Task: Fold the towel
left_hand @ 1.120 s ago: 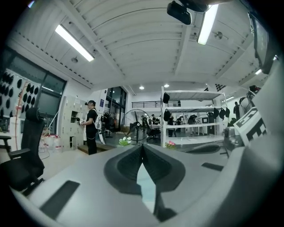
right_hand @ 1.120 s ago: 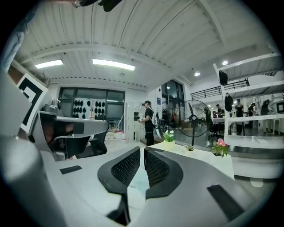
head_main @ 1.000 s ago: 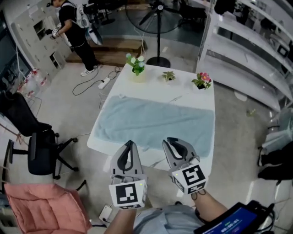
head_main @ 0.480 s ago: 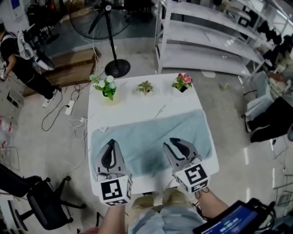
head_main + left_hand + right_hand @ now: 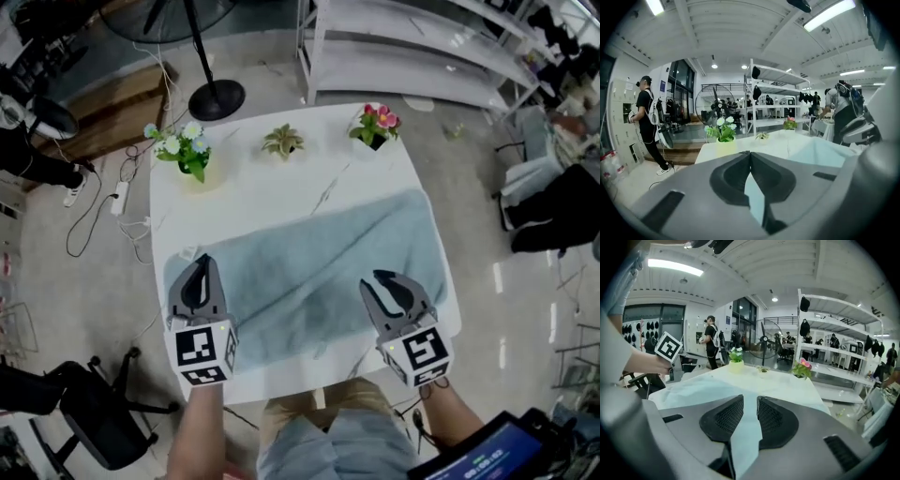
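Over the towel (image 5: 309, 272) on the bench (image 5: 281, 178), the left hand-held gripper (image 5: 201, 262) is closed and empty; the right hand-held gripper (image 5: 377, 279), jaws just opening, stands slightly apart, empty.

pale blue towel (image 5: 309, 272), spread flat, unfolded, slightly askew across white table (image 5: 281, 183)

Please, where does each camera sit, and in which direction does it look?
Head view: on the person's head, looking steeply down on the towel and table; forearms, left claw and right claw show.
Left gripper view: on the left claw, looking forward across the table to the white-flower pot; its shut jaws show.
Right gripper view: on the right claw, facing likewise; its jaws show, just opened slightly, nothing between.
Shared: towel and pot.
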`<state>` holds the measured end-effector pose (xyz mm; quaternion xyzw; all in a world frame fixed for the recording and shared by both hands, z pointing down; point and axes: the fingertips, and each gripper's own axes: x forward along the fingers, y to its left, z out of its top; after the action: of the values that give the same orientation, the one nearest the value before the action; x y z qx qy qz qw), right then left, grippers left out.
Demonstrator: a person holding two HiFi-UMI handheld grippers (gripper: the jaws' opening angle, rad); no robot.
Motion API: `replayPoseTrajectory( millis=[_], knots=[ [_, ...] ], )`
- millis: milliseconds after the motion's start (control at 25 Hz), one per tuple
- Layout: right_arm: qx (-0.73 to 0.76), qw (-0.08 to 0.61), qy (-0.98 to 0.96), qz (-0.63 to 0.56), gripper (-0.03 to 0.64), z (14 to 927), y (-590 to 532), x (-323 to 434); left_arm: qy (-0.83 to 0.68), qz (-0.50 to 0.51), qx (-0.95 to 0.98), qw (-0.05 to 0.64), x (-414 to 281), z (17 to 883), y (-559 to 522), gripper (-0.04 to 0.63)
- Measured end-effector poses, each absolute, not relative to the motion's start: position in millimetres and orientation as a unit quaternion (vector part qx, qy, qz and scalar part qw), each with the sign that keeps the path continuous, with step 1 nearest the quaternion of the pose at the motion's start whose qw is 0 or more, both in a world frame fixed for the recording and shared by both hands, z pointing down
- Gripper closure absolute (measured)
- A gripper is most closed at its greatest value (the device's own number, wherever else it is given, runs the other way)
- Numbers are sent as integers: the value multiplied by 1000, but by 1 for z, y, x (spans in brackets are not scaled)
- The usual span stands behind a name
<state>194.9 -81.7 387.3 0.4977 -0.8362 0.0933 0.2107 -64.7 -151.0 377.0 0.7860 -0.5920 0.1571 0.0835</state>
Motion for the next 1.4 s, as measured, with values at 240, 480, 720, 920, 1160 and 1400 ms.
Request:
replayPoseTrajectory(
  millis=[240, 480, 720, 920, 1160, 1400],
  knots=[
    [530, 265, -794, 134, 512, 443, -70, 259, -576, 249, 772, 100, -96, 449, -168, 589],
    [565, 284, -763, 133, 571, 470, -78, 311, -577, 307, 750, 101, -130, 479, -178, 589],
    [582, 310, -735, 157, 586, 484, -71, 354, -566, 334, 745, 112, -131, 495, -187, 589],
    [583, 336, -722, 161, 584, 496, -55, 370, -557, 354, 742, 119, -136, 504, -192, 589],
    [575, 349, -713, 197, 586, 513, -28, 388, -540, 385, 741, 103, -135, 509, -197, 589],
    [565, 365, -712, 201, 591, 513, -15, 398, -533, 408, 737, 85, -140, 510, -210, 589]
  ],
)
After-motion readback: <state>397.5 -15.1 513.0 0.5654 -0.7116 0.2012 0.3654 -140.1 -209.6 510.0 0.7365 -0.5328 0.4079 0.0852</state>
